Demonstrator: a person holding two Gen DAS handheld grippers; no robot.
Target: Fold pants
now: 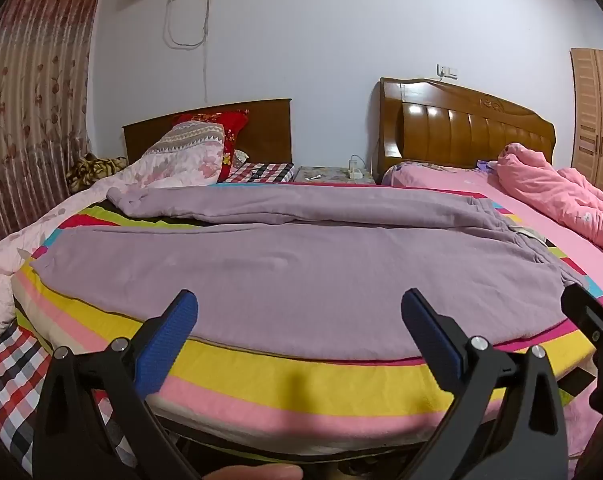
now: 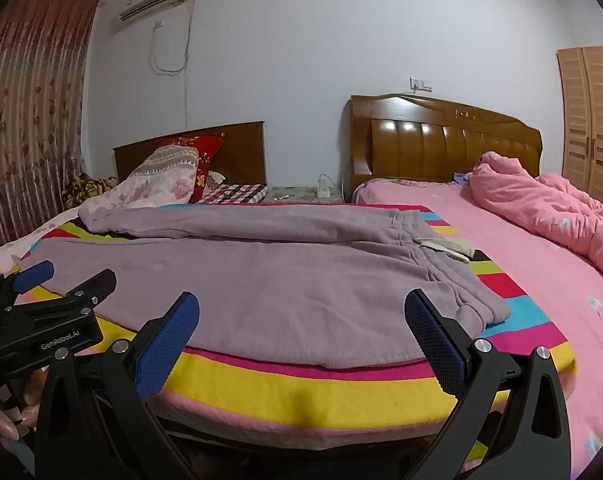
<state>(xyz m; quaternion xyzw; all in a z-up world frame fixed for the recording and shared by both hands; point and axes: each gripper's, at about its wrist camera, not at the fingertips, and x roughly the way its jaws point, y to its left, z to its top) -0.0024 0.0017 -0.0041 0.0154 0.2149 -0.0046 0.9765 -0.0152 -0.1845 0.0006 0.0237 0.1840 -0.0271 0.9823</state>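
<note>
Lilac pants (image 1: 285, 268) lie spread flat on a striped multicoloured blanket (image 1: 301, 380), legs to the left, waistband to the right; they also show in the right wrist view (image 2: 261, 280). My left gripper (image 1: 299, 312) is open and empty, held just short of the near leg's front edge. My right gripper (image 2: 301, 314) is open and empty, near the same edge, closer to the waistband (image 2: 453, 280). The left gripper also shows in the right wrist view (image 2: 53, 292) at the left. The right gripper's body shows at the right edge of the left wrist view (image 1: 593, 320).
A pink bed (image 2: 541, 280) with a bunched pink quilt (image 2: 549, 208) lies to the right. A floral quilt (image 1: 173, 156) and red pillow (image 1: 229, 136) lie at the back left. A nightstand (image 1: 333, 174) stands between two wooden headboards. Curtains hang at left, a wardrobe at right.
</note>
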